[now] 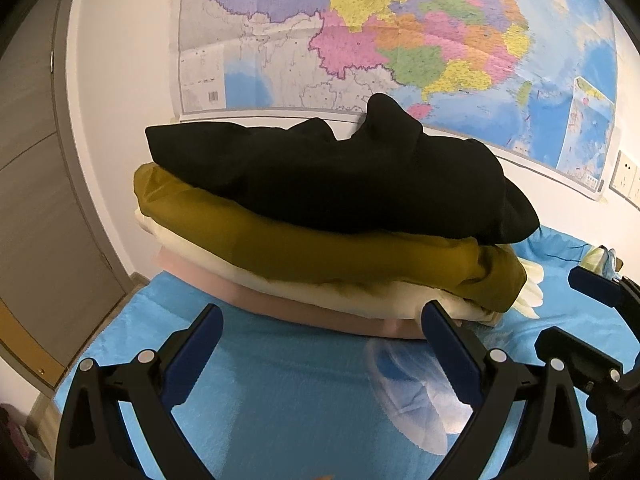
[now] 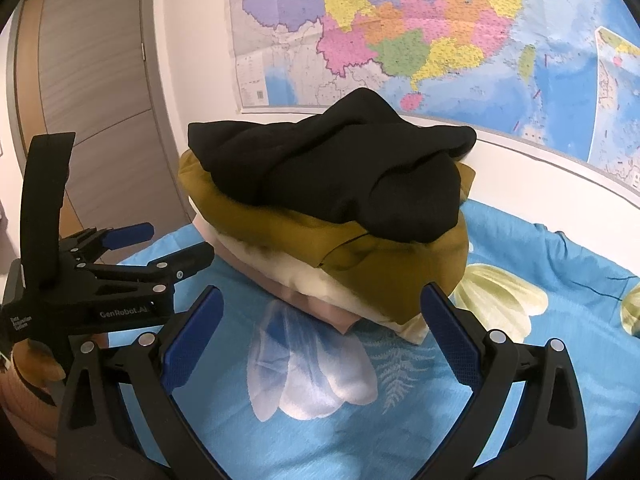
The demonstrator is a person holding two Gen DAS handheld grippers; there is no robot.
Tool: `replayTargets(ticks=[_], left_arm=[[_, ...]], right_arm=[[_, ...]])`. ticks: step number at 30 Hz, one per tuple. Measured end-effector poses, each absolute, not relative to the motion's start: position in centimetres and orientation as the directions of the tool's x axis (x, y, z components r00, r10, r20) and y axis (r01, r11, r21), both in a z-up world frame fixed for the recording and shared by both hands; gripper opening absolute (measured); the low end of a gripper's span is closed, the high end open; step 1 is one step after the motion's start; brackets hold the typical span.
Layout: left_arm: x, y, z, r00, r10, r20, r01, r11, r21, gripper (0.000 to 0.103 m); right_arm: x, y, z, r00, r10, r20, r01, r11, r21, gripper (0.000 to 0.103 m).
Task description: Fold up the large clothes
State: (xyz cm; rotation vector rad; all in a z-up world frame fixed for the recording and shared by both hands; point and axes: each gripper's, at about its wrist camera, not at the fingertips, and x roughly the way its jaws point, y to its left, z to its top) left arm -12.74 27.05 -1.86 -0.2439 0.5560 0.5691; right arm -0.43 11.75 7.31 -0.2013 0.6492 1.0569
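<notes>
So, both grippers spread wide w/ nothing between: left gripper (image 1: pixel 322 318) bottom centre of its view, right gripper (image 2: pixel 322 300) likewise. Stack of folded clothes (image 1: pixel 320 240) sits mid-frame on blue bedsheet (image 1: pixel 280 380): black garment (image 2: pixel 332 168) on top, then mustard (image 2: pixel 384 268), cream, pink. Wall map (image 1: pixel 400 32) behind, upper frame

A stack of folded clothes (image 1: pixel 320 240) lies on the bed (image 1: pixel 280 380), before the wall map (image 1: pixel 400 32).

Four folded garments (image 1: pixel 320 216) stacked, perhaps more hidden; two tools; one map (image 1: pixel 400 40).
</notes>
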Motion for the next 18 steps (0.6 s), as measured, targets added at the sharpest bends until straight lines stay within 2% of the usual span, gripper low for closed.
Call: replayTargets(ticks=[18], left_arm=[[-13.8,26.1,-1.8,0.701,0.451,-0.552,-0.577,0.814,-0.068,0.096]], right_arm=[[-1.1,11.0,7.4,0.332,0.742,-0.582,-0.851,0.502,0.155,0.097]])
